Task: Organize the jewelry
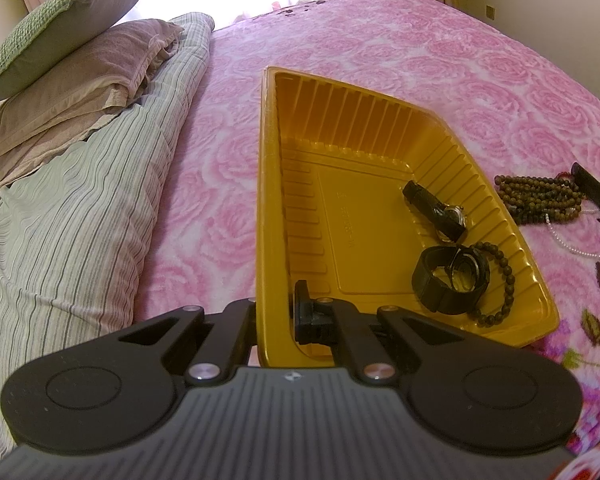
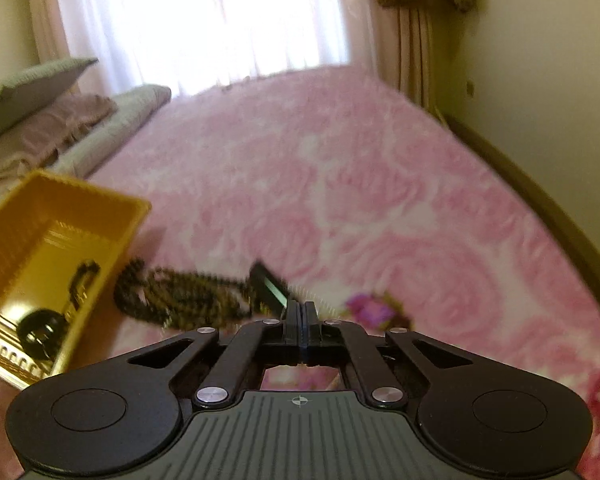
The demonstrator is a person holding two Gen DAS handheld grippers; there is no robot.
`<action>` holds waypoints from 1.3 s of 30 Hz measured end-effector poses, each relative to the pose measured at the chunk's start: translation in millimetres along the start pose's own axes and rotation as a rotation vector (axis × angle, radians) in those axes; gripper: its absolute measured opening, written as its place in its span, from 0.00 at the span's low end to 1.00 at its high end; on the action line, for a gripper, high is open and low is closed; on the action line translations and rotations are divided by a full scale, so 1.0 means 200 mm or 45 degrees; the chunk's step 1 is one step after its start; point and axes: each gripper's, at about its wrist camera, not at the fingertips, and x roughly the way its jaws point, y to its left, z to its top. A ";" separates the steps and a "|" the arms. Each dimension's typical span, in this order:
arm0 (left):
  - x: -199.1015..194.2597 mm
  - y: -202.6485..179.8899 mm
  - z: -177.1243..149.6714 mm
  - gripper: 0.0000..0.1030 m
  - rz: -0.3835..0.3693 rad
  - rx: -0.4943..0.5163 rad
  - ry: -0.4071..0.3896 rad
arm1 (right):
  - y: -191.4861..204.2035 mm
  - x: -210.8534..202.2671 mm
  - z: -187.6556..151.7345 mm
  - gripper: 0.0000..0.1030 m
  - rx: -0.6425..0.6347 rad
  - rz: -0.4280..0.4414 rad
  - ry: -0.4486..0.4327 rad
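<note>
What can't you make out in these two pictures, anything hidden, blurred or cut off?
- Right wrist view: the brown bead pile is motion-blurred, so strands cannot be counted.
- Right wrist view: whether the right gripper pinches anything; its shut tips hide it.
- Left wrist view: the white bead string is cut off by the right edge.

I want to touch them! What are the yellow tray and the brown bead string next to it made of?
The yellow tray looks like thin, glossy moulded plastic: its walls are ribbed and shine in the light. The brown beads look like matte wood or seed, small, round and dull, though polished stone can't be ruled out. They lie on a fuzzy pink blanket.
</note>
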 end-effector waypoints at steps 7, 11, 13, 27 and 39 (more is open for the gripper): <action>-0.01 0.00 0.00 0.03 0.000 -0.003 -0.009 | 0.01 -0.01 0.09 0.00 -0.077 0.014 -0.011; -0.01 0.00 0.00 0.03 0.002 -0.001 -0.007 | -0.02 0.07 0.00 0.03 -0.105 -0.001 0.091; -0.01 -0.01 0.00 0.03 0.003 0.000 -0.006 | -0.04 0.11 -0.06 0.17 -0.116 -0.023 0.141; 0.00 -0.02 0.00 0.03 0.008 -0.004 0.001 | -0.04 0.24 -0.15 0.02 -0.273 -0.085 0.238; -0.01 -0.03 0.01 0.03 0.004 -0.002 -0.006 | 0.04 -0.19 0.11 0.02 -0.367 -0.140 -0.131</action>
